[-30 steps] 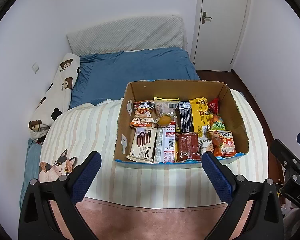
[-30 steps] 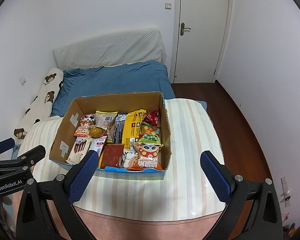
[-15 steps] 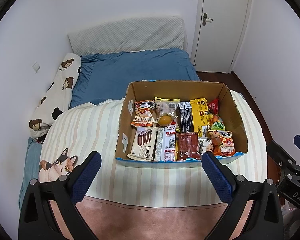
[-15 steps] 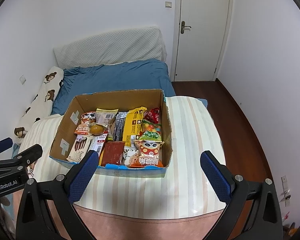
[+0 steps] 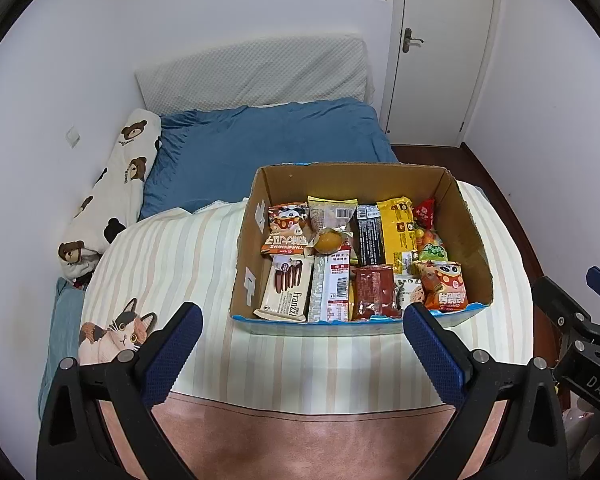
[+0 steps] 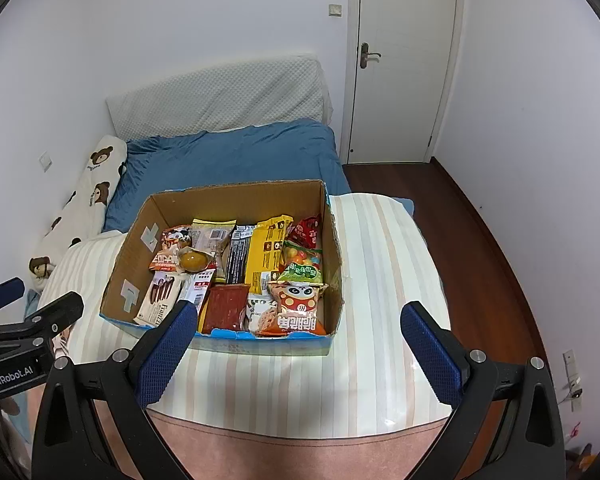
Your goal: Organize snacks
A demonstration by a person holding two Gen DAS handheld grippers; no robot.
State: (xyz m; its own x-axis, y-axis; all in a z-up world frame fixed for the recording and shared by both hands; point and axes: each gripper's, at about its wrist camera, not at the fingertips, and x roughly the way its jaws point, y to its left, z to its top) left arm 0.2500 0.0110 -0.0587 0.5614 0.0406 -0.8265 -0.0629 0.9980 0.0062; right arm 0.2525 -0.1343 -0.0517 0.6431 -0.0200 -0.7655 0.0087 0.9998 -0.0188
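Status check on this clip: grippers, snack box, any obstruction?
Left gripper open, empty. Right gripper open, empty. Cardboard box full of snacks, on the striped cloth, untouched. Nothing in the way.

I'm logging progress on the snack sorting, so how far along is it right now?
Nothing looks sorted yet: every snack pack lies jumbled in the cardboard box on the striped cloth. Nothing is in hand; the left gripper and right gripper hover open and empty before the box. All the sorting, including the Franzzi pack, is left.
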